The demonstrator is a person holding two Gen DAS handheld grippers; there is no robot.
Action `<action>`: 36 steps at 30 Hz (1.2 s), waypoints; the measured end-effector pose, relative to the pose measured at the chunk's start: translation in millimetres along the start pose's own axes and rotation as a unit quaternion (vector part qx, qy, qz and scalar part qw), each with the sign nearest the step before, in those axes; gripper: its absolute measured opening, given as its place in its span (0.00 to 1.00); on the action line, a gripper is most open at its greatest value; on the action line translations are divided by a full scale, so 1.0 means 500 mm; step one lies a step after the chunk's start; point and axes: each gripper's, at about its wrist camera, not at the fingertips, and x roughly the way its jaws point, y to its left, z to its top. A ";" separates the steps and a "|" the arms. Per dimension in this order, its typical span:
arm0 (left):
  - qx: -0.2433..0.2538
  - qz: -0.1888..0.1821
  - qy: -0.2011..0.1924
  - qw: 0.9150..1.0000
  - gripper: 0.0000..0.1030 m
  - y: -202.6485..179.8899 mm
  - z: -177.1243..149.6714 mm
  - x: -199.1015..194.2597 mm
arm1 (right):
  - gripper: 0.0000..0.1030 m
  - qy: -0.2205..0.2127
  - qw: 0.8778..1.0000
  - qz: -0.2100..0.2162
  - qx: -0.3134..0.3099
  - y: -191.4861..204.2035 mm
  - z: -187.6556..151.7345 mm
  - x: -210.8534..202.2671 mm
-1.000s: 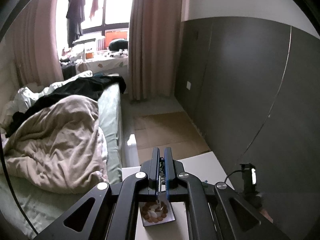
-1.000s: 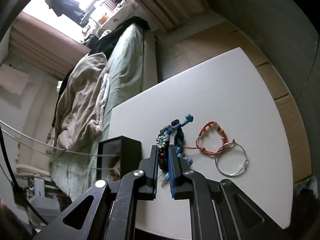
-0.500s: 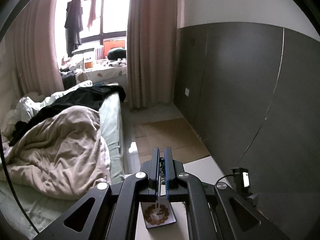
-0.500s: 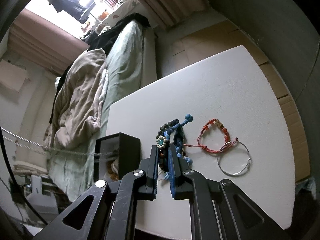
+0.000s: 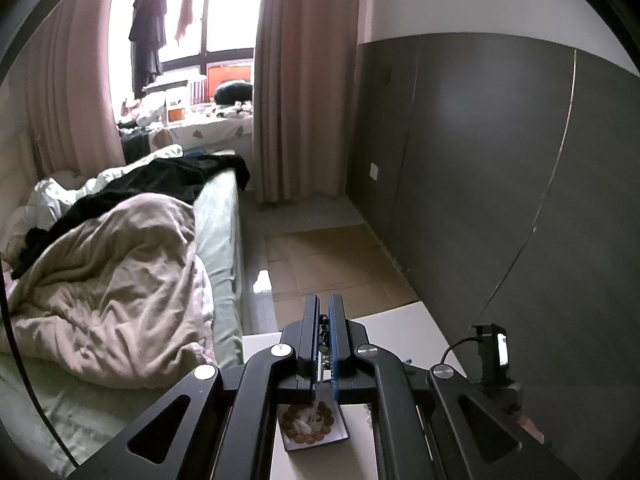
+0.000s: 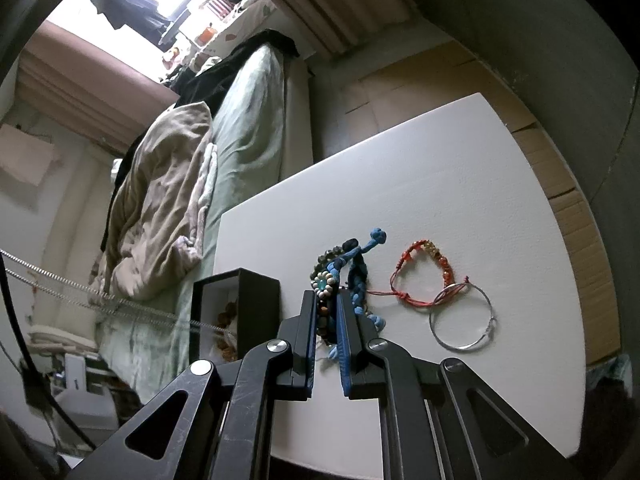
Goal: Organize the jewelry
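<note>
My left gripper is shut on a thin silver chain that hangs down over an open jewelry box holding a brown bead bracelet on a white lining. The chain shows stretched taut in the right wrist view, leading to the black box. My right gripper is shut on a dark beaded bracelet with a flower charm on the white table. Beside it lie a blue braided bracelet, a red and orange beaded cord bracelet and a silver wire bangle.
A bed with a beige duvet stands left of the table. A dark grey wall panel runs along the right. Cardboard sheets cover the floor beyond the table. A small black device on a cable sits at the right.
My left gripper has risen and tilted up, so the box looks smaller below it. My right gripper has held still on the beaded bracelet.
</note>
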 end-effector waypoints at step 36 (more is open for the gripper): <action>-0.130 -0.052 0.215 0.966 0.05 0.089 -0.256 0.343 | 0.11 0.003 0.998 0.056 -0.022 0.060 -0.008 0.013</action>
